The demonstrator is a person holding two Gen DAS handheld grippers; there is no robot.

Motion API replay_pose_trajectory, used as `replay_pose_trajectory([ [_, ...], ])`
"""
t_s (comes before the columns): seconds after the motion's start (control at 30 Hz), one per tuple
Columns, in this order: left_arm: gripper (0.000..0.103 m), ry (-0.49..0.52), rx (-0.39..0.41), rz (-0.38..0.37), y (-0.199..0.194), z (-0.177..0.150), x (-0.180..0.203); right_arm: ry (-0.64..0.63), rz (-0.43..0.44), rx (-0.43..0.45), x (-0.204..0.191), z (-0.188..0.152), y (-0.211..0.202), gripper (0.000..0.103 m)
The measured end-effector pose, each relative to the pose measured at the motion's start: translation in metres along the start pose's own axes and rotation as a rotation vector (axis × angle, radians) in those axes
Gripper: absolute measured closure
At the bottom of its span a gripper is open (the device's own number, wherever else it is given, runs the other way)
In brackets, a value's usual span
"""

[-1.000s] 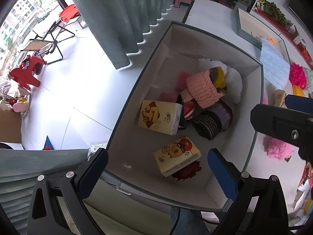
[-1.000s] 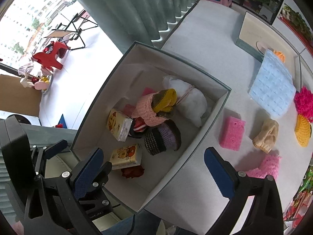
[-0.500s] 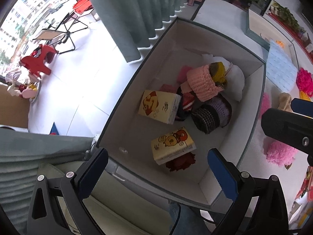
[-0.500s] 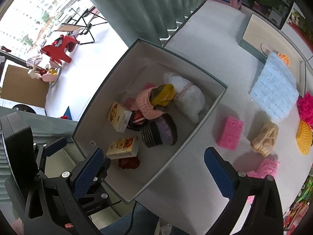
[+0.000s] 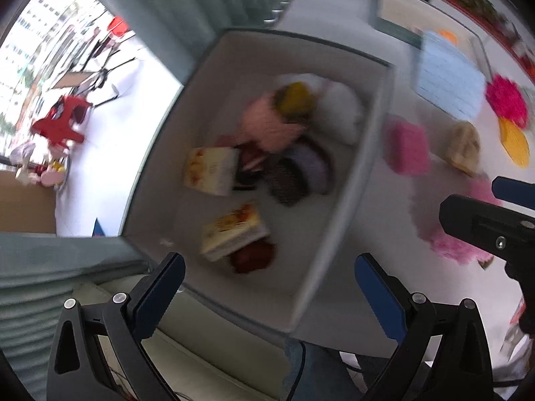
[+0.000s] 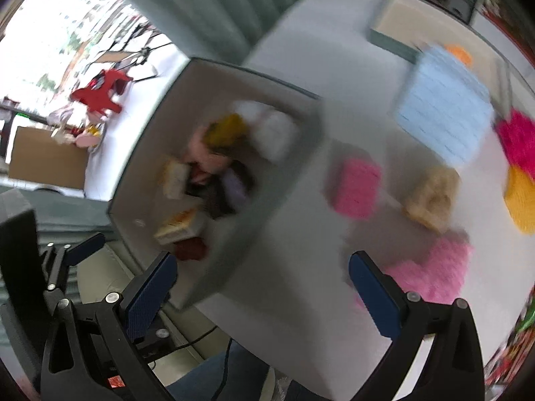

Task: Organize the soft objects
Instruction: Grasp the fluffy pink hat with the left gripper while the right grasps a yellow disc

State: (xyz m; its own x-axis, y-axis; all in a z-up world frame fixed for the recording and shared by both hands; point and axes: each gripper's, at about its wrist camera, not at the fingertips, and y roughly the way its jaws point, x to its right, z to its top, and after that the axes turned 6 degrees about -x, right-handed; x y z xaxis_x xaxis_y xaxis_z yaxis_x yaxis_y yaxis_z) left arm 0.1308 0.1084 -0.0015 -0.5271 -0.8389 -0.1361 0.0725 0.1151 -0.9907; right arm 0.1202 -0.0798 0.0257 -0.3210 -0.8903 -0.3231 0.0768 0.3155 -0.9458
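A grey open box (image 5: 347, 180) (image 6: 267, 200) at the table's left edge holds several soft things: knitted pieces, a white bundle (image 5: 337, 110), two tissue packs (image 5: 234, 230). On the table to its right lie a pink sponge (image 6: 356, 188), a beige knit (image 6: 431, 197), a fluffy pink cloth (image 6: 431, 274), a light-blue mat (image 6: 441, 107), a magenta pompom (image 6: 518, 137) and a yellow knit (image 6: 521, 197). My left gripper (image 5: 267, 297) is open and empty above the box's near edge. My right gripper (image 6: 264, 290) is open and empty above the table, beside the box. Both views are blurred.
A shallow tray (image 6: 431, 23) sits at the back of the table. Grey curtains (image 5: 217, 6) hang behind the box. The floor with red chairs (image 5: 63, 120) lies to the left, below the table edge.
Both grippers have swung to the right, away from the box towards the loose items on the table. Both stay open and empty. The views are now motion-blurred.
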Motion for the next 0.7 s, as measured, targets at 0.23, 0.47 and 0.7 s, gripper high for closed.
replay_pose_trajectory([
  [0.23, 0.001, 0.179, -0.011, -0.018, 0.001, -0.001, 0.088, 0.217, -0.034, 0.014, 0.107, -0.045, -0.011, 0.0],
  [0.47, 0.001, 0.381, -0.016, -0.053, 0.013, -0.013, 0.187, 0.474, -0.107, 0.048, 0.211, -0.116, -0.025, 0.0],
  [0.7, 0.001, 0.45, -0.027, -0.063, 0.039, -0.006, 0.256, 0.603, -0.101, -0.022, 0.261, -0.172, -0.007, 0.0],
])
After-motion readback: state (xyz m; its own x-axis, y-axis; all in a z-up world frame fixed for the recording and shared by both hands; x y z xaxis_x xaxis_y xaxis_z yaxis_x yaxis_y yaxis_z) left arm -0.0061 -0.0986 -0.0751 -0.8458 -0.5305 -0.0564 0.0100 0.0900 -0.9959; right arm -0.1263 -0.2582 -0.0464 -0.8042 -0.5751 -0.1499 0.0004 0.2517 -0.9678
